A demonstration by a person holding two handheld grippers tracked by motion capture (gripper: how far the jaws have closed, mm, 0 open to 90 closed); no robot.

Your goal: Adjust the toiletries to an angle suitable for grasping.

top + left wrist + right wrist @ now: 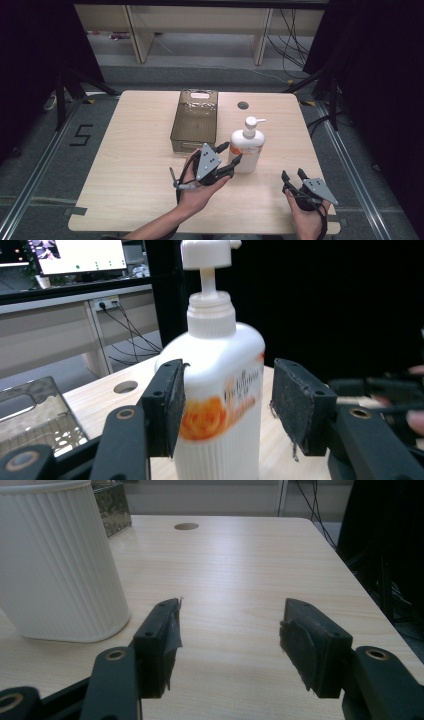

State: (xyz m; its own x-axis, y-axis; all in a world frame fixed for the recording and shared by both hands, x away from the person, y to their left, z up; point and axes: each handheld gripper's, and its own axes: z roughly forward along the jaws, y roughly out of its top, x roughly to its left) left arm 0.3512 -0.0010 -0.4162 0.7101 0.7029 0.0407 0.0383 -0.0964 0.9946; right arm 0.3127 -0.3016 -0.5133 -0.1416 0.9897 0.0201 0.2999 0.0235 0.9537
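The left gripper (229, 153) sits at the bottle's (246, 150) near-left side, jaws parted around its body; one pad (175, 405) touches it. The right gripper (292, 175) rests well right of the bottle, jaws apart, holding nothing.

Black two-jaw grippers: left gripper (229, 153), right gripper (293, 175); grey triangular plates, brass-ringed screw holes.

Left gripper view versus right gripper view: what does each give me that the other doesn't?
Left gripper view alone: the pump head, the orange label, and the left gripper open with the bottle between its jaws. Right gripper view alone: the right gripper open over bare table. Both: the white pump bottle, the basket, the table's round hole.
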